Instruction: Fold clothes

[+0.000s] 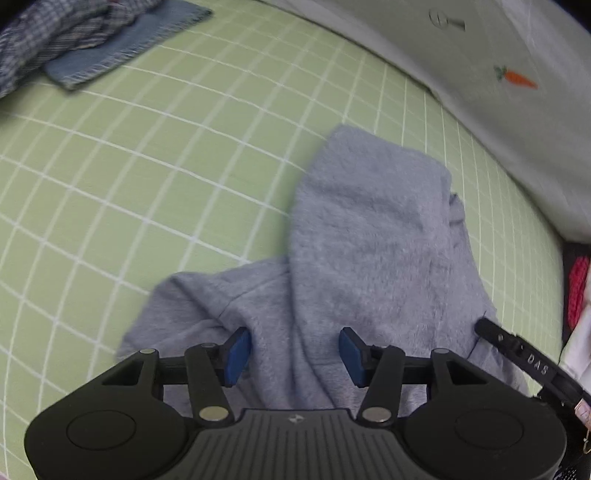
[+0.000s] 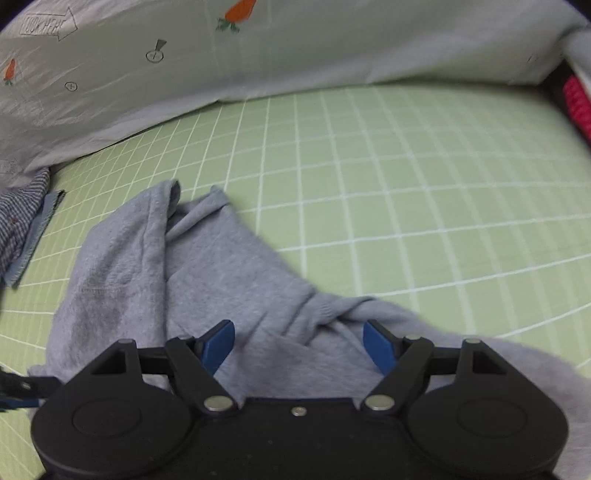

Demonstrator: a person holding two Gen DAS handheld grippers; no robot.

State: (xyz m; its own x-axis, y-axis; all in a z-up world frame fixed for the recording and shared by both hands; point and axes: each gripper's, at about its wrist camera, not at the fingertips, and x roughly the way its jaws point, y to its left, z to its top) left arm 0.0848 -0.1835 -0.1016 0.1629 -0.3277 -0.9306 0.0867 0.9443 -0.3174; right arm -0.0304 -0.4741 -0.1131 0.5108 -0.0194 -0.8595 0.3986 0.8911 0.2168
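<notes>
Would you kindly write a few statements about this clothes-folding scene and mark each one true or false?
1. The left tongs stand open above the grey garment. True.
2. The right tongs are clamped on a red sock. False: they stand open over the grey garment.
3. The mat is green with a white grid. True.
4. The checked cloth lies on top of the grey garment. False: it lies apart, at the mat's far edge.

Green grid sheet (image 1: pixel 184 155) bears grey garment (image 1: pixel 369 229), checked shirt (image 1: pixel 55 33), blue cloth (image 1: pixel 122 48).
</notes>
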